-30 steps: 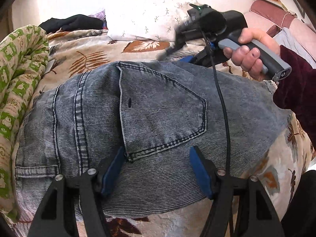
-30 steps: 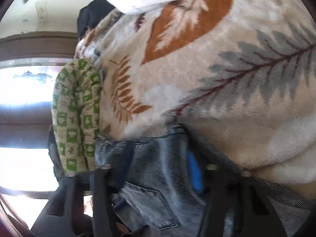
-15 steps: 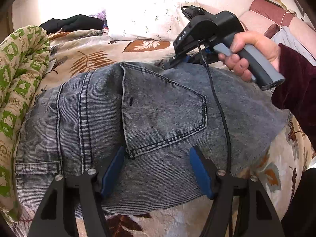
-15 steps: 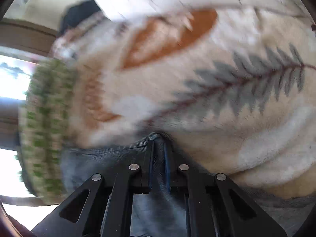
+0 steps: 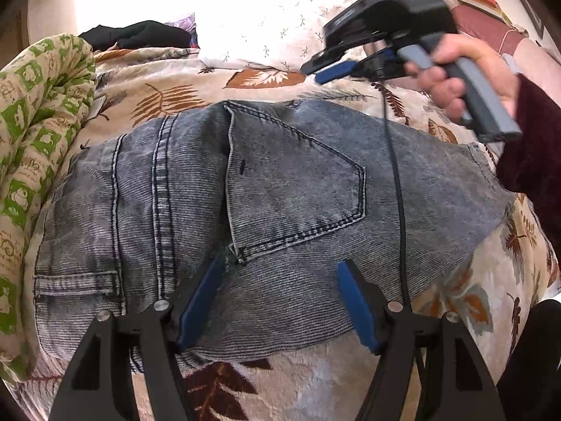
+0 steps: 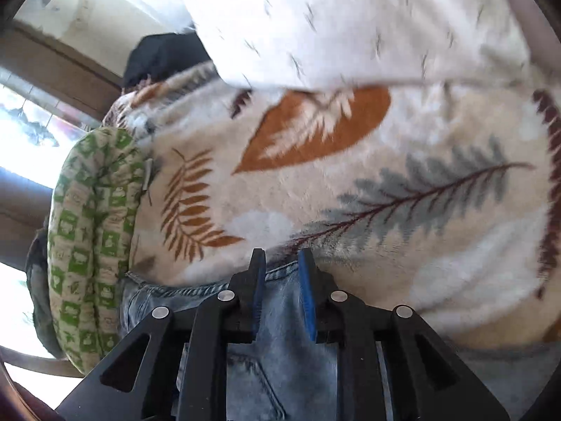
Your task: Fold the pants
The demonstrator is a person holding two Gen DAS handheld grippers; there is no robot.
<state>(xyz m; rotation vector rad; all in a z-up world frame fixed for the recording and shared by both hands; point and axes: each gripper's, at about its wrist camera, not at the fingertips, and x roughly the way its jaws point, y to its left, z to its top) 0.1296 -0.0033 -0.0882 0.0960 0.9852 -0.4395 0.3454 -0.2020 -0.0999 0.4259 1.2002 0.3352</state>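
Denim: the pants (image 5: 280, 193) lie as a compact grey bundle on the leaf-print blanket (image 5: 315, 382), seat side up, with the back pocket (image 5: 294, 189) in the middle and the seams running near to far on the left.
Near edge: the left gripper (image 5: 278, 303) hangs over the bundle's near side, fingers spread wide with nothing between them; its blue pads (image 5: 357, 312) sit above the cloth and I cannot tell if they touch it.
Cable: a black cord (image 5: 396, 189) crosses the right part of the denim from near to far.
Right side: the bundle's right edge ends in a hem just beside the person's dark red sleeve (image 5: 533, 161).
Far edge: the right gripper (image 5: 338, 70) is up off the pants, above the blanket beyond the far edge, blurred. From its own camera the fingers stand a little apart, with the denim edge below and nothing pinched.
Left of the bundle: a rolled green-patterned quilt (image 5: 31, 161) lies along it, touching or just beside.
Far: a white pillow (image 5: 266, 24) and some dark clothing (image 5: 140, 35) sit beyond the blanket.
Done, as I judge it: the legs seem already folded under or over, since only the seat area shows and the shape is short and squarish.
Left: perhaps smoothing or one last tuck; both tools released suggests the fold is at or near its end.
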